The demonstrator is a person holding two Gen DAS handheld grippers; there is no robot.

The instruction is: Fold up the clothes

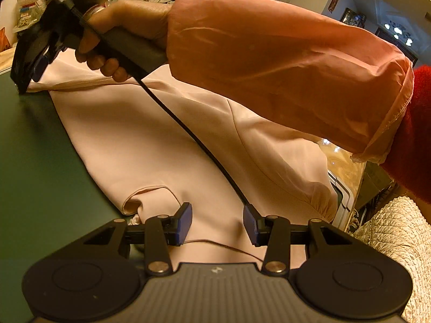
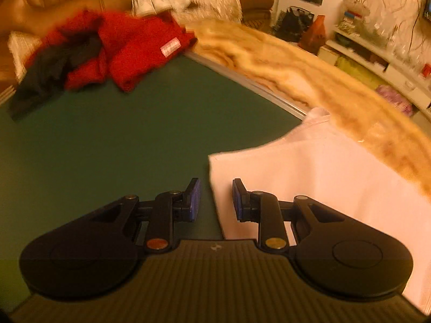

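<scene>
A pale pink garment (image 1: 150, 145) lies spread flat on the green tabletop (image 1: 35, 161). In my left wrist view its long axis runs from just under that camera up and away to the far left corner of the cloth, and one side drapes over the tabletop edge on the right.

My left hand-held gripper (image 1: 217, 222) hovers over the near end of the garment, by a curved hem opening. Its blue pads stand apart, with cloth below them but nothing pinched, so it is open.

My right hand-held gripper (image 2: 214, 199) is at the far end. In its own view the jaws are parted and straddle the garment's (image 2: 309, 177) left edge: the left pad is over bare tabletop (image 2: 107, 145), the right pad over cloth. Nothing is clamped. From the left view, my right hand (image 1: 113, 40) in a pink sleeve (image 1: 269, 62) reaches across the garment, the tool's tip down at the far corner.

I judge that the right side is nearer to a grasp. The edge lies between its pads and runs away from me, so closing there would catch it.

Beyond, at the tabletop's far side, lie a red sweater (image 2: 140, 51), dark clothing (image 2: 51, 72) and a tan fuzzy blanket (image 2: 296, 64).
</scene>
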